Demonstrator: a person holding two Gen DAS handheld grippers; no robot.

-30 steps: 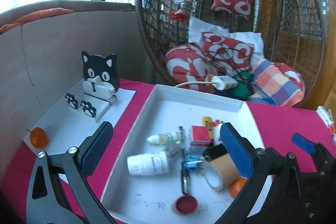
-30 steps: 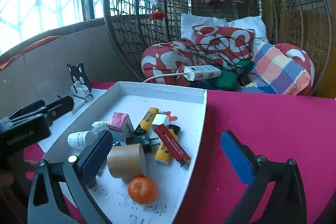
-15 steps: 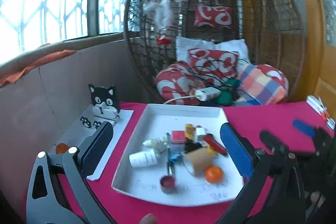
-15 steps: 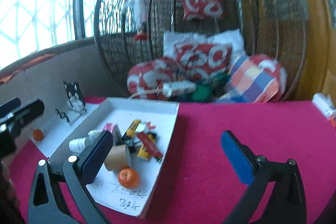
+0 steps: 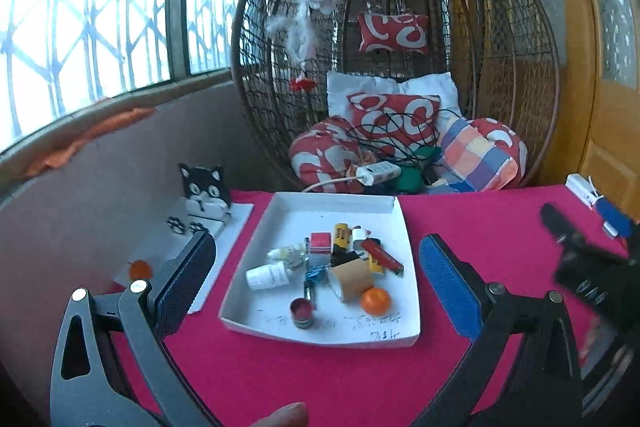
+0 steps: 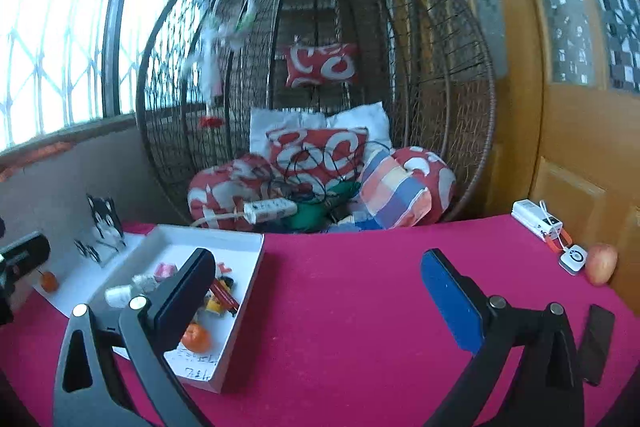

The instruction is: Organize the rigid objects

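A white tray (image 5: 396,335) on the pink tablecloth holds several small items: a white bottle (image 5: 267,275), a brown tape roll (image 5: 352,279), an orange (image 5: 375,301), a red lighter (image 5: 382,255), a red round tin (image 5: 302,311). My left gripper (image 5: 316,279) hangs open above and in front of the tray, nothing between its blue pads. My right gripper (image 6: 316,291) is open over bare cloth, right of the tray (image 6: 248,291). The right gripper's dark body (image 5: 588,267) is blurred at the right edge of the left wrist view.
A cat-shaped stand (image 5: 202,191) and a small orange (image 5: 139,270) sit on a white sheet left of the tray. A wicker hanging chair (image 5: 400,75) with cushions stands behind the table. At the right lie a white device (image 6: 536,221), an apple (image 6: 600,263) and a dark phone (image 6: 598,343).
Both grippers have pulled back and risen from the tray, so it looks smaller and farther. The right gripper has swung right, over bare cloth. Both stay open.
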